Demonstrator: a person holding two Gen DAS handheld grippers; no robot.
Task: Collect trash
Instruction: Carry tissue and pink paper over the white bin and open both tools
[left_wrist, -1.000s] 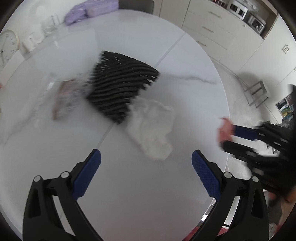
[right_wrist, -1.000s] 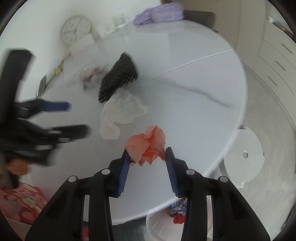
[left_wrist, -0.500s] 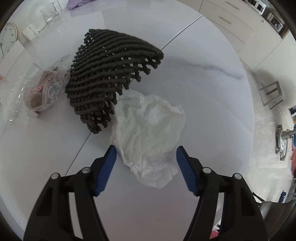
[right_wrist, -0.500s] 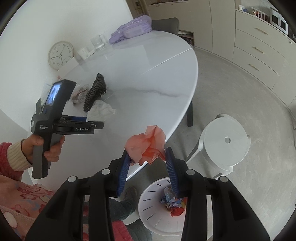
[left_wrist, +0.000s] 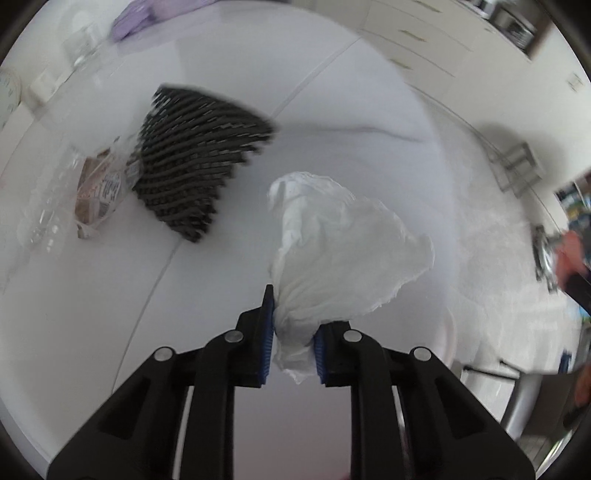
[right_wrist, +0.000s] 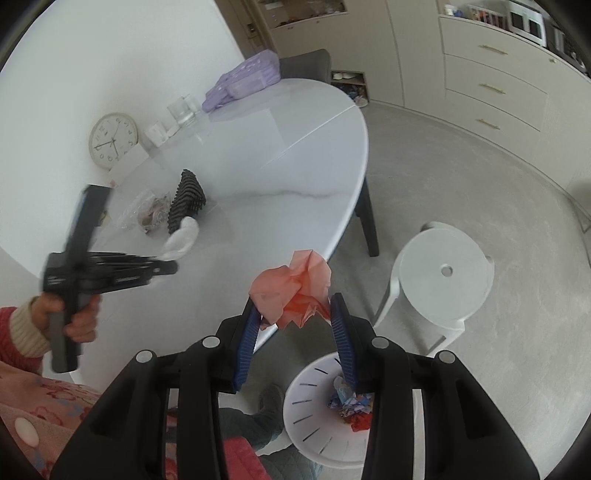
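The left gripper (left_wrist: 293, 334) is clamped on a crumpled white tissue (left_wrist: 340, 251) lifted off the table (left_wrist: 92, 314). The right gripper (right_wrist: 295, 332) pinches an orange paper wad (right_wrist: 291, 291) — held above the white bin (right_wrist: 314, 410) on the floor.

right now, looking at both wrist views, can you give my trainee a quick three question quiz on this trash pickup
1. True or false: the left gripper is shut on the white crumpled tissue.
2. What colour is the crumpled paper that the right gripper holds?
3. What lies below the right gripper? A) the white trash bin B) the wall clock C) the black woven mat

Key: 1 true; 2 orange-pink; 3 A
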